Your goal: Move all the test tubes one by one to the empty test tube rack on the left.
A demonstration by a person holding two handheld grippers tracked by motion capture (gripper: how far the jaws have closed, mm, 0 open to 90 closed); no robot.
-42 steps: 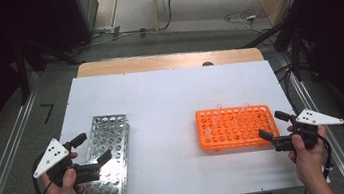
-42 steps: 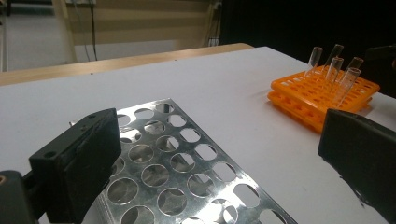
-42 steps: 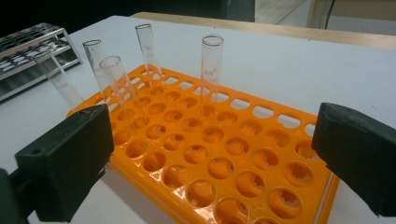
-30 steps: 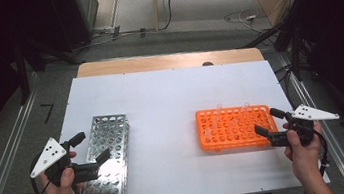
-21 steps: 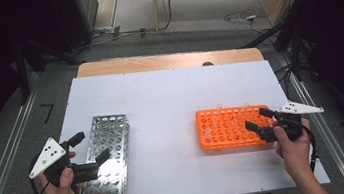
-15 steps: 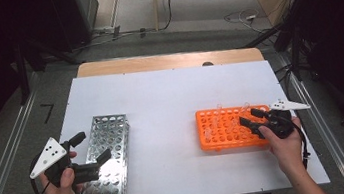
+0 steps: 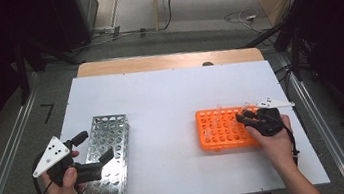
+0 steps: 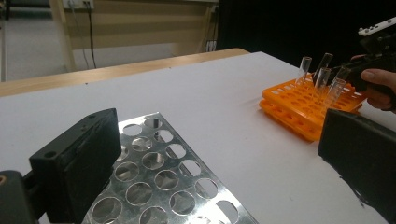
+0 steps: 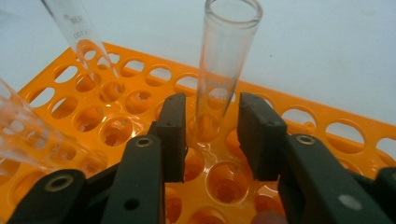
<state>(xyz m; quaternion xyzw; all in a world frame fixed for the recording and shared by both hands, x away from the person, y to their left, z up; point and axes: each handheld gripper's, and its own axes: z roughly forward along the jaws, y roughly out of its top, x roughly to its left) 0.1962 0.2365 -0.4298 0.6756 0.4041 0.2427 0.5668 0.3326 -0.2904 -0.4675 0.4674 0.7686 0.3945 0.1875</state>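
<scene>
White table (image 7: 174, 91), high view: two racks lie well apart on it. At my left lies the metal rack (image 7: 104, 156), a perforated steel block, stiff and probably the heaviest item here. My left gripper (image 7: 92, 155) sits over its near end with jaws spread wide; in the left gripper view the pads flank the holed top plate without pressing it, so nothing is held. At my right lies the orange rack (image 7: 224, 128), a plastic grid carrying a few clear test tubes. My right gripper (image 9: 208, 135) has just been closing around one test tube (image 9: 224, 60), which stands nearly upright in a hole of the orange rack; the tube lies between the pads, yet a slim gap shows on each side, so I judge the grip not yet made. Handling, as I judge it: the tube is thin glass, light, rigid, smooth and brittle. I would take it on the lower wall just above the rack, squeeze gently, and lift straight along its axis to avoid levering it against the hole.
</scene>
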